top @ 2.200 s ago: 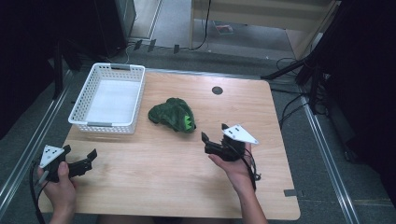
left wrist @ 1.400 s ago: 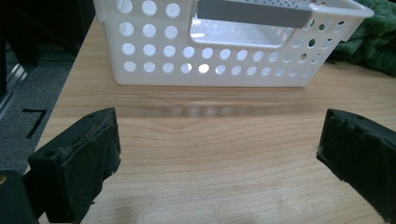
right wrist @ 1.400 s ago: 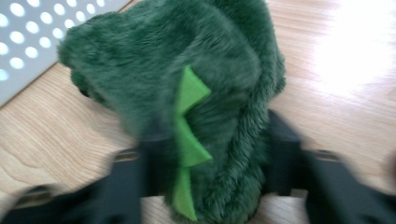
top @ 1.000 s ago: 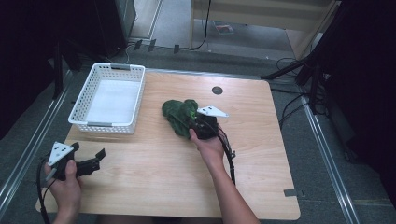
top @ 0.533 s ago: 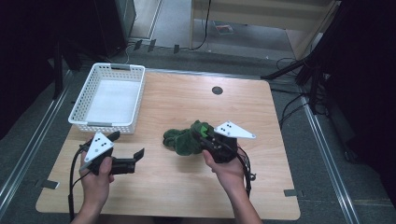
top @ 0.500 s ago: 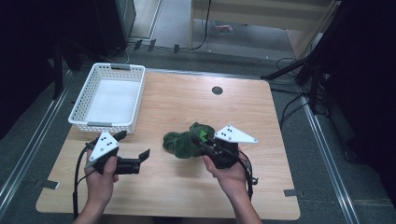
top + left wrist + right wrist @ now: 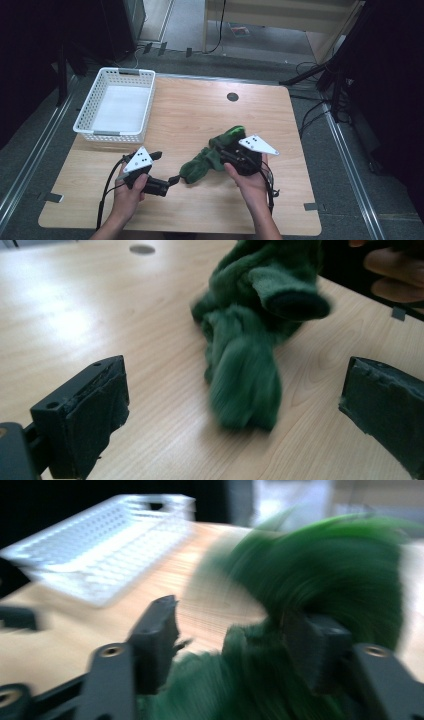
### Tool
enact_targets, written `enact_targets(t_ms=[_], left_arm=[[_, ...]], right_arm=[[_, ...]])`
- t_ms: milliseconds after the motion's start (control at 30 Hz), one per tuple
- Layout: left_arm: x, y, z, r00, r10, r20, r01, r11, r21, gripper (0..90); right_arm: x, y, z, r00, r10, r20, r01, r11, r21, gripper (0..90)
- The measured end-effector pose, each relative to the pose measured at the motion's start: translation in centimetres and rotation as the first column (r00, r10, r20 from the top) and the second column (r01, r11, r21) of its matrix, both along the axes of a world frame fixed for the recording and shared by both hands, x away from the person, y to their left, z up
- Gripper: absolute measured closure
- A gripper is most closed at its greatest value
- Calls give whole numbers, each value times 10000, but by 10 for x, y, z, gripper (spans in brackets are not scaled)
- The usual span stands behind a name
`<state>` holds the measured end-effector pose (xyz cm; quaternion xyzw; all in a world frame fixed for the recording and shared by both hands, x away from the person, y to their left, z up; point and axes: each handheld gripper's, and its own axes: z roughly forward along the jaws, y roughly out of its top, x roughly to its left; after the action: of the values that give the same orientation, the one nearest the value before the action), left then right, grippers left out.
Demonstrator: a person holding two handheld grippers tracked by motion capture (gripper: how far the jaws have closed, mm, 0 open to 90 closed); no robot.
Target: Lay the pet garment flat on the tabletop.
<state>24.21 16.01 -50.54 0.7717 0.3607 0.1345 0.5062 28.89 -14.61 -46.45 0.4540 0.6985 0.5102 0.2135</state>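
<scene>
One green plush toy [image 7: 212, 156] is seen on the desk [image 7: 200, 110], gripped at its upper end by the right hand-held gripper [image 7: 231, 154]. The left hand-held gripper [image 7: 235, 405] is spread wide before its lower end. One white basket [image 7: 118, 104] is seen behind.

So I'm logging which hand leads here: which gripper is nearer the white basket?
Left. The left gripper sits just below the white basket's near rim, toward the table's front. The right gripper is farther right, at the green plush toy, mid-table.
</scene>
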Motion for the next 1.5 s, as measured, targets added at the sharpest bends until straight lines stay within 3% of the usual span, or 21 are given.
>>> enact_targets(t_ms=[133,267,367,500,533,567,600,633,700,733,867,900,967,1000,1133,1167,1233,1367,1400,1433,1500], left_arm=[[7,-8,-11,9993,25,-377,-16,9997,256,8],[11,-20,-17,9984,111,-561,-96,9996,279,83],[13,-40,-23,9961,-392,-793,414,9988,262,83],[13,-65,-30,9950,-528,-852,609,9936,952,160],[14,-69,-33,9950,-403,-917,499,9932,1050,302],[14,-69,-33,9950,-403,-917,499,9932,1050,450],[15,-67,-34,9920,-682,-1064,777,9931,881,588],[15,-67,-34,9920,-682,-1064,777,9931,881,704],[14,-61,-30,9903,-964,-999,1039,9919,730,787],[13,-49,-23,9918,-939,-862,974,9945,373,848],[15,-23,-11,9948,-559,-849,517,9974,-509,866],[16,-8,-4,9935,-533,-1004,415,9924,-1159,867],[16,-3,0,9917,-668,-1103,509,9887,-1409,866],[15,1,8,9839,-1341,-1180,1140,9799,-1636,866],[9,-2,16,9693,-2251,-994,2064,9637,-1696,862],[5,-6,18,9534,-2882,-889,2704,9474,-1715,861],[2,-10,19,9451,-3130,-939,2951,9409,-1660,859],[2,-9,19,9490,-3020,-902,2853,9447,-1614,848],[3,-3,19,9606,-2608,-957,2418,9546,-1739,847],[3,-3,19,9606,-2608,-957,2418,9546,-1739,845],[6,6,22,9736,-2076,-947,1870,9638,-1901,845]], right_arm=[[7,-24,-8,9948,-993,-229,1001,9942,380,328],[4,-36,-3,9945,-1048,-76,1051,9933,483,346],[0,-46,-2,9926,-1209,-58,1210,9926,110,347],[-6,-57,-8,9917,-1051,-744,1065,9942,153,315],[-5,-54,-18,9874,-707,-1413,691,9975,-162,319],[-5,-54,-18,9874,-707,-1413,691,9975,-162,319],[-3,-50,-29,9773,-834,-1946,648,9928,-1003,530],[-3,-50,-29,9773,-834,-1946,648,9928,-1003,530],[-1,-52,-34,9733,-784,-2158,605,9942,-884,780],[0,-58,-30,9747,-838,-2073,804,9965,-247,830],[-3,-67,-18,9863,-1028,-1290,1087,9933,399,838],[-7,-70,-9,9918,-854,-953,957,9894,1092,838],[-10,-70,-5,9951,-686,-716,775,9887,1286,838],[-16,-64,7,9987,-430,-269,462,9899,1340,836],[-28,-51,32,9973,-249,696,172,9940,1081,834],[-30,-48,37,9959,-244,875,150,9942,1067,834],[-31,-44,43,9943,-155,1051,49,9950,1002,833],[-29,-43,44,9935,-188,1118,82,9955,945,831],[-24,-43,39,9965,-244,799,159,9943,1056,831],[-19,-42,37,9984,-228,523,166,9931,1163,831],[-11,-39,34,9998,-125,178,102,9923,1237,830]])
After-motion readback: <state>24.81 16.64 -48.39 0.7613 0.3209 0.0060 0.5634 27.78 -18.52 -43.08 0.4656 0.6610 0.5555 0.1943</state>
